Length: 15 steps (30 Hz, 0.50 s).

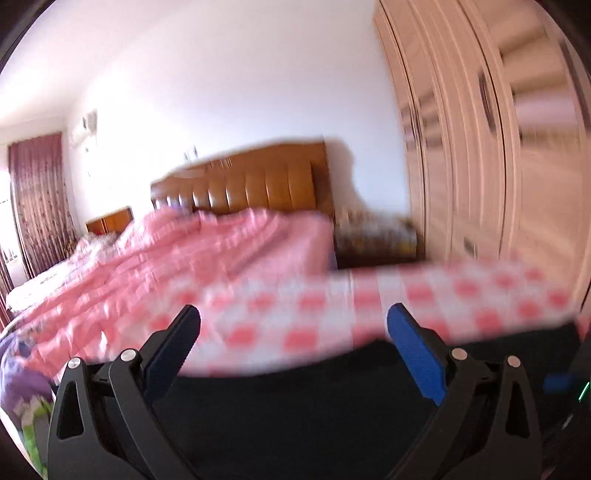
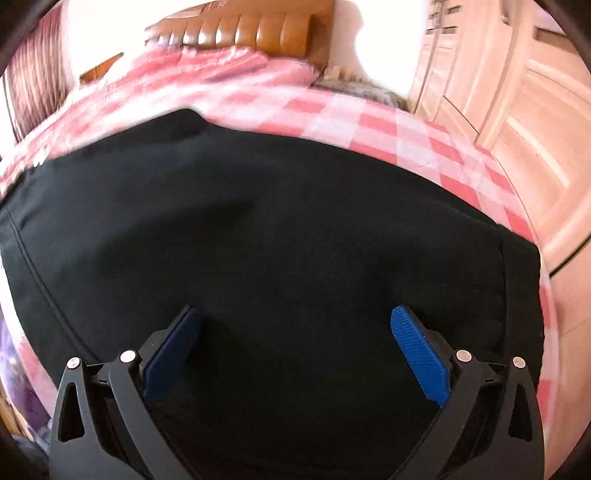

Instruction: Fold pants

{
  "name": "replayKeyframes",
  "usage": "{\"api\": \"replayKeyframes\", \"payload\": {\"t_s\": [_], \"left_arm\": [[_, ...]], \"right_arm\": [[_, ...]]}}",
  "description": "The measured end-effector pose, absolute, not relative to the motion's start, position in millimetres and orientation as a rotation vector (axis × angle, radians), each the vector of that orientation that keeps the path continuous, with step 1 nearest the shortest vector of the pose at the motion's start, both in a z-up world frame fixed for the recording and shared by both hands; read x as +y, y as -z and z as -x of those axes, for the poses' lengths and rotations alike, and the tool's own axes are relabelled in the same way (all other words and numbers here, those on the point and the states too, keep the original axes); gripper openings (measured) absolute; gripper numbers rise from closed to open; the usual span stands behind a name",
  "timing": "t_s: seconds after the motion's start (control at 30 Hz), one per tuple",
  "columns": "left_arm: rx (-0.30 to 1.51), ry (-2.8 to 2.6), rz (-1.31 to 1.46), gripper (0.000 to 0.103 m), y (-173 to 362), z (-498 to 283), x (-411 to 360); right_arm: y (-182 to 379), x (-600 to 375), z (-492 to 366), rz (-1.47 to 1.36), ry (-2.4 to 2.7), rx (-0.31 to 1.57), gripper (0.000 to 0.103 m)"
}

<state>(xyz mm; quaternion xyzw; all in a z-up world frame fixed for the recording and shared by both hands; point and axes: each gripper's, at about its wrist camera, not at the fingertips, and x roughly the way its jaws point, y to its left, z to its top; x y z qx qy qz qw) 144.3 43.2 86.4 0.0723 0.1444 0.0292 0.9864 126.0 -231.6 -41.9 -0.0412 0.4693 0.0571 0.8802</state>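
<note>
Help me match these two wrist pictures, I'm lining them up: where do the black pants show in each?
Left wrist view: the black pants fill the bottom strip, low between the open jaws, below the checked sheet.
Right wrist view: the black pants cover most of the middle and lower picture, lying on the checked sheet.
Shared landmark: the brown padded headboard, top centre in the right wrist view.

A bed (image 1: 280, 306) under a pink-and-white checked sheet is the landmark. A crumpled pink quilt (image 1: 184, 254) lies on it toward the brown padded headboard (image 1: 255, 184). Beside the headboard, one wooden nightstand (image 1: 110, 219) stands on the curtain (image 1: 37, 199) side, and a cluttered one (image 1: 376, 236) on the wardrobe (image 1: 498, 147) side. An air conditioner (image 1: 85, 129) hangs high on the wall near the curtain.
</note>
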Motion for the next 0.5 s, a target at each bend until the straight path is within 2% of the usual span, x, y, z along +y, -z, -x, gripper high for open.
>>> {"api": "replayKeyframes", "payload": {"t_s": [0.1, 0.3, 0.5], "left_arm": [[0.137, -0.078, -0.147, 0.101, -163.2, -124.2, 51.0], [-0.358, -0.149, -0.165, 0.101, -327.0, -5.8, 43.4], [-0.696, -0.129, -0.178, 0.102, -421.7, 116.3, 22.7]], "right_arm": [[44.2, -234.9, -120.5, 0.086, -0.125, 0.982, 0.099], [45.5, -239.0, -107.4, 0.062, -0.136, 0.950, 0.099], [43.6, -237.3, -112.6, 0.065, -0.136, 0.972, 0.099]]}}
